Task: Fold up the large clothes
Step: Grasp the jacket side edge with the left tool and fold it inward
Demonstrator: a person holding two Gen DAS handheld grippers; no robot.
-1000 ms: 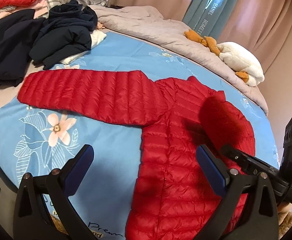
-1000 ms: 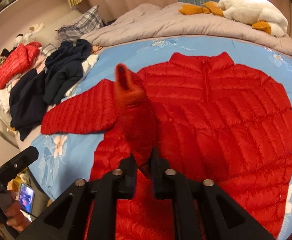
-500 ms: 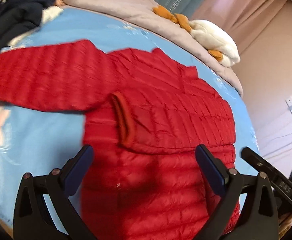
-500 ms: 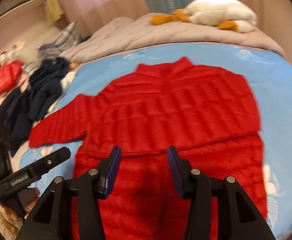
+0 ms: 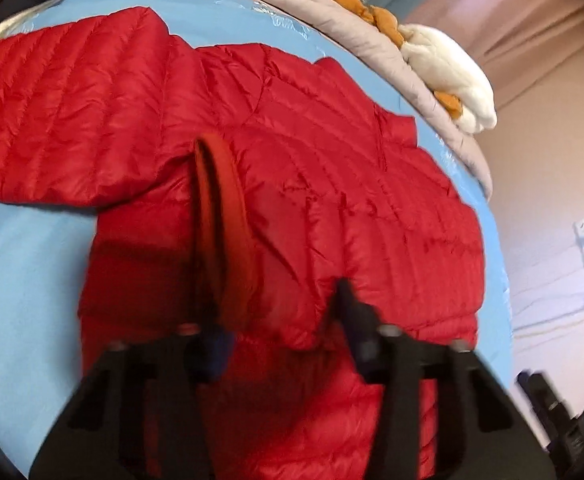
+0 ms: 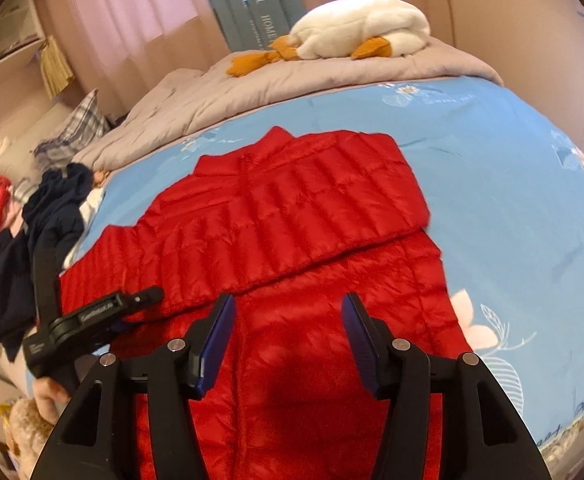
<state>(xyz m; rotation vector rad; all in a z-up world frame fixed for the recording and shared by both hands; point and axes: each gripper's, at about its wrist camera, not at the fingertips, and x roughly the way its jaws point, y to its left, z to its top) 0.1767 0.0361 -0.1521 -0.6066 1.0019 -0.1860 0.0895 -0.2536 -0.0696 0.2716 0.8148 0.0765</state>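
white goose plush (image 6: 362, 26) on grey quilt (image 6: 251, 92) | dark clothes pile (image 6: 31, 236) | plaid pillow (image 6: 79, 132)

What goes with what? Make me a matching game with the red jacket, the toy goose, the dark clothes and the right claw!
Things:
1. red jacket
2. toy goose
3. dark clothes
4. right claw

Places or states:
A. lying on the grey quilt
B. open, with nothing in it
C. spread on the blue sheet
D. heaped at the bed's left side

Pairs: 1-C, 2-A, 3-D, 4-B
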